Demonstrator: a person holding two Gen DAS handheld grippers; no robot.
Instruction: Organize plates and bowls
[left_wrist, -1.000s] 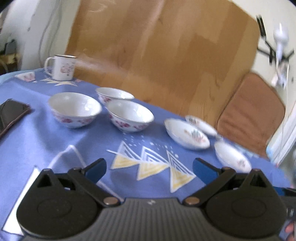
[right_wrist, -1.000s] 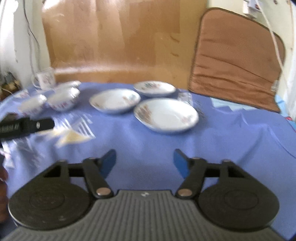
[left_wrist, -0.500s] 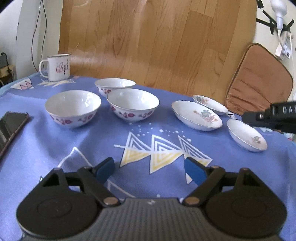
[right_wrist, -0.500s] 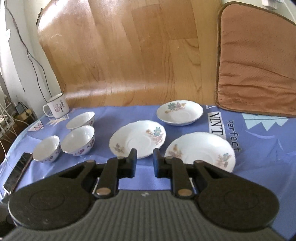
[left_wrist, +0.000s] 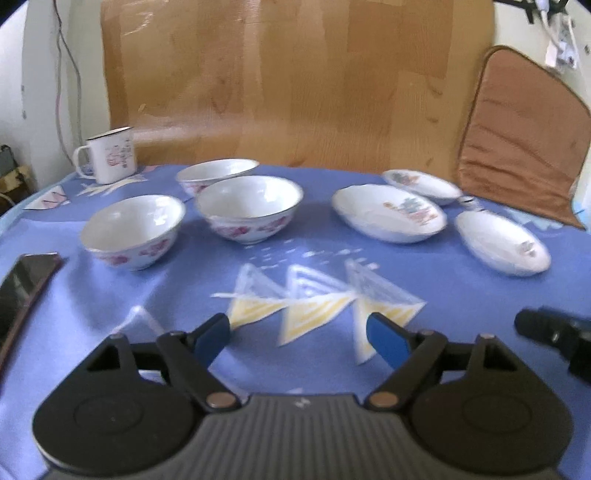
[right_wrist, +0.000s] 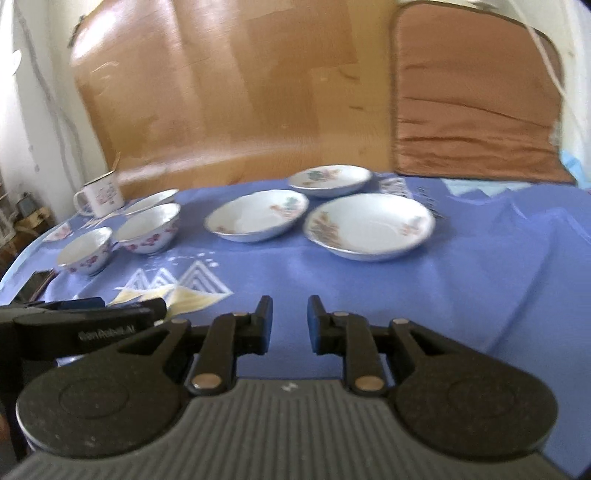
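Three white bowls with pink flowers, one nearest (left_wrist: 133, 230), one in the middle (left_wrist: 249, 206) and one behind (left_wrist: 218, 173), stand left on the blue tablecloth (left_wrist: 461, 295). Three shallow floral plates (left_wrist: 388, 214) (left_wrist: 421, 181) (left_wrist: 502, 243) lie apart to the right. My left gripper (left_wrist: 299, 328) hovers open over the cloth's triangle print, short of the bowls, with nothing between its fingers. My right gripper (right_wrist: 290, 314) has a narrow gap and its jaws are opening, empty, in front of the nearest plate (right_wrist: 369, 225).
An enamel mug (left_wrist: 109, 155) stands at the back left. A dark phone (left_wrist: 26, 280) lies at the left edge. A wooden board (left_wrist: 295, 81) and a brown cushion (left_wrist: 517, 140) lean behind the table. Bare cloth lies at the front right (right_wrist: 498, 295).
The right gripper's jaws went from wide to nearly together, then spread a little. It drew back and now shows low at the right of the left wrist view. The left gripper's jaws narrowed slightly.
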